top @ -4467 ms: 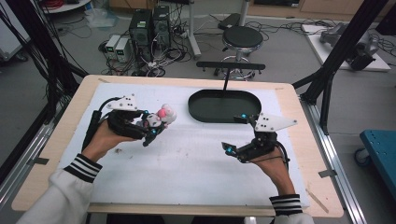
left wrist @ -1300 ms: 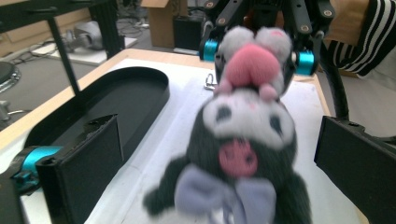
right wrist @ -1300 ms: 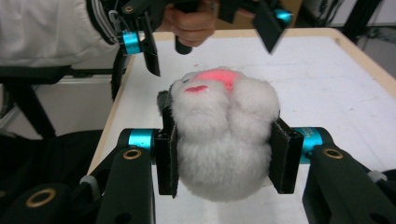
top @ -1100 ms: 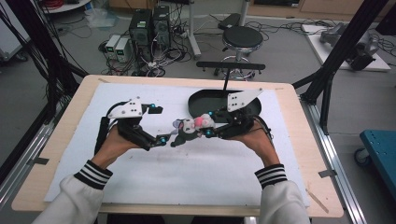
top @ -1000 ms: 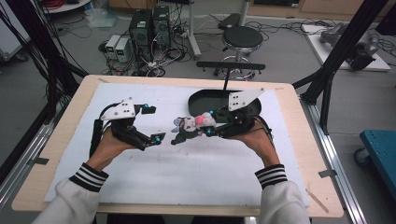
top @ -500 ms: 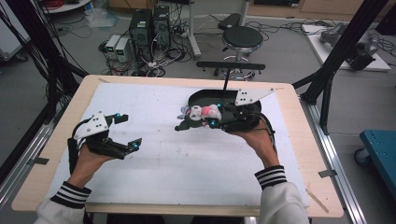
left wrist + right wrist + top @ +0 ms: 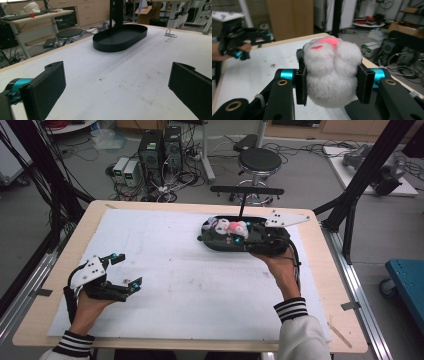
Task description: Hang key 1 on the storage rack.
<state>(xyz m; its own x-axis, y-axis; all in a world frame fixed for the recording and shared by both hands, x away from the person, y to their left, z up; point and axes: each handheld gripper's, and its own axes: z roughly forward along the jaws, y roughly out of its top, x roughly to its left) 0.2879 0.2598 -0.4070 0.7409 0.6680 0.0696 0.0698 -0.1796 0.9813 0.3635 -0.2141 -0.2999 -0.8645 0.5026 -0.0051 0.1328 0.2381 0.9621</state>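
High view: right gripper (image 7: 235, 236) clamps a fluffy white plush toy (image 7: 231, 227) over the black oval tray (image 7: 212, 240), upper centre of the frame.
Right gripper view, frame centre: toy (image 7: 332, 72) reads as soft, rounded lumps of white pile with pink patches on top, squeezed between two flat black pads (image 7: 301, 85), so the fur bulges past both. Tray is dark, shallow, smooth-walled, with rounded ends; in the left gripper view it (image 7: 120, 41) lies at upper centre on the matte white table cover (image 7: 120, 80), which is lightly speckled and scuffed. Left gripper (image 7: 125, 270), lower left of the high view, holds nothing, its jaws spread wide above the cover. Pale wood borders the cover.
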